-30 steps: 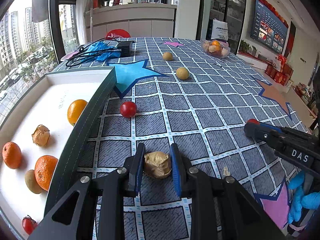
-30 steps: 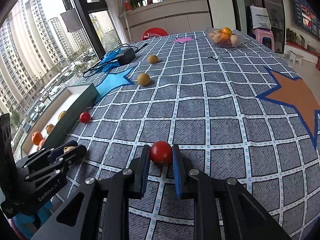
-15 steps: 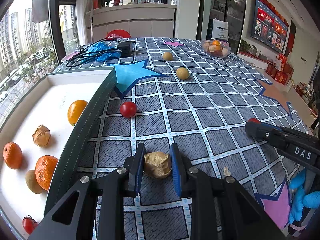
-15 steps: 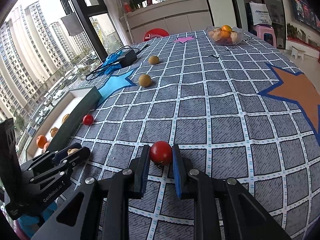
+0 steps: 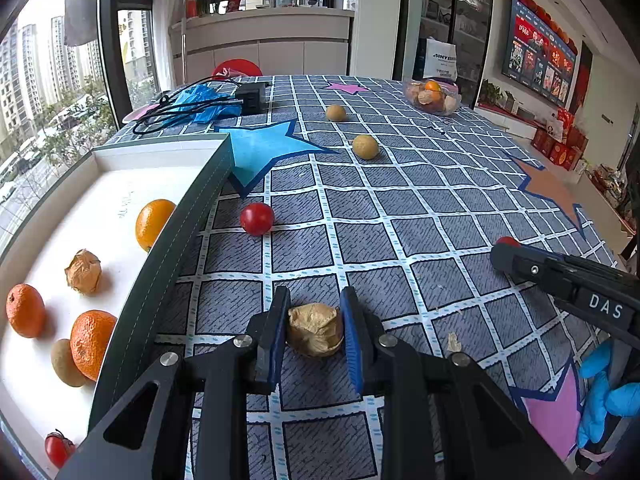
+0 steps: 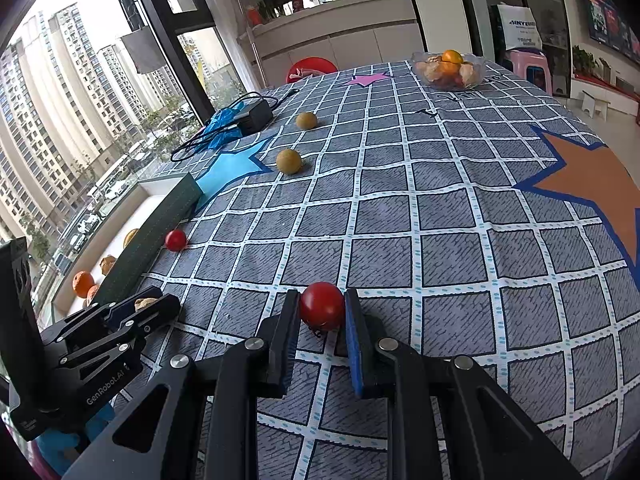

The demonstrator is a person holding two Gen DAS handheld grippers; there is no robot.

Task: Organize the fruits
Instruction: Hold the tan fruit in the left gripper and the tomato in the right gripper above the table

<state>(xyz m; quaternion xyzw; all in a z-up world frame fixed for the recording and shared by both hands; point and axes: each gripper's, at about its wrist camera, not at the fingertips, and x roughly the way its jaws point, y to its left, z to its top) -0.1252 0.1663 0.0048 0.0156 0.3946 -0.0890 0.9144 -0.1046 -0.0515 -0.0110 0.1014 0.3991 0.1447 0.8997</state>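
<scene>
Fruit lies scattered across a checked table (image 5: 440, 208) as two pairs of tongs close in at once. The left tongs (image 5: 315, 334) are clenched on a husked fruit (image 5: 315, 330), tan and wrinkled, pinched at its widest part between the two pads and low over the cloth; whether it still touches the cloth cannot be told. The right tongs (image 6: 322, 314) grip a red tomato (image 6: 322, 306) the same way, across its middle, just above or on the table.

Both items look light. The papery husk will likely crumple if squeezed harder, so a grip across the firm centre seems safest. The tomato is smooth, round and soft-skinned, and judged likely to slip or bruise; a gentle hold at its widest point suits it.

Left of the left tongs stands a tray (image 5: 172, 236) with a dark wall and white floor. It holds three oranges, one far (image 5: 154, 223), one at the left edge (image 5: 25, 310) and one nearest (image 5: 93, 342), along with a second husked fruit (image 5: 83, 271), a brown kiwi (image 5: 66, 362) touching the nearest orange, and a small tomato (image 5: 58, 449) at the near corner.

Ahead of the left tongs, a loose tomato (image 5: 257, 218) rests just beside the tray wall. Farther ahead sit two yellowish round fruits (image 5: 365, 146), well apart from the tray. Far ahead and to the right, a clear bowl (image 6: 448, 67) holds oranges and peel.
</scene>
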